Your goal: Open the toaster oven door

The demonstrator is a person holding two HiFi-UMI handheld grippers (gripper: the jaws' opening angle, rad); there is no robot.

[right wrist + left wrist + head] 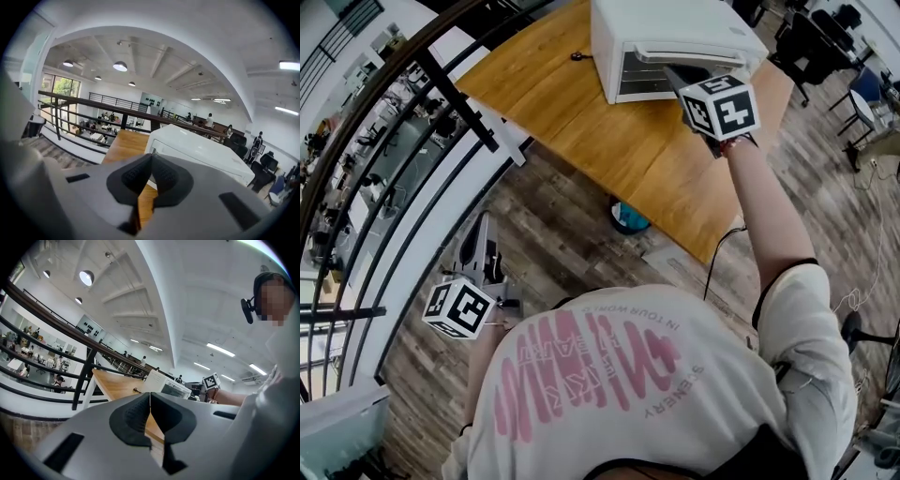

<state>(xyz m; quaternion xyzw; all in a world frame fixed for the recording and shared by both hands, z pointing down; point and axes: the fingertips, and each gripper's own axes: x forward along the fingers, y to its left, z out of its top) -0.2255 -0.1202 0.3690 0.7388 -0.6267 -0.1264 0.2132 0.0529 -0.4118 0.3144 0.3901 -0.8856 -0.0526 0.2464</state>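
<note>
The white toaster oven (675,37) stands at the far end of the wooden table (581,122), its glass door (642,80) facing me and looking closed. My right gripper (675,77) is shut and empty, held just in front of the door below its handle (689,54). In the right gripper view its jaws (151,157) meet in front of the oven (197,150). My left gripper (480,230) hangs low at my left side beside the railing, far from the oven. It is shut too (150,394), with nothing in it, and its view shows the oven (166,386) in the distance.
A dark metal railing (412,112) runs along the left of the table over a drop to a lower floor. A black cable (717,253) hangs off the table's near edge above the wood floor (572,234). A teal object (628,217) lies under the table.
</note>
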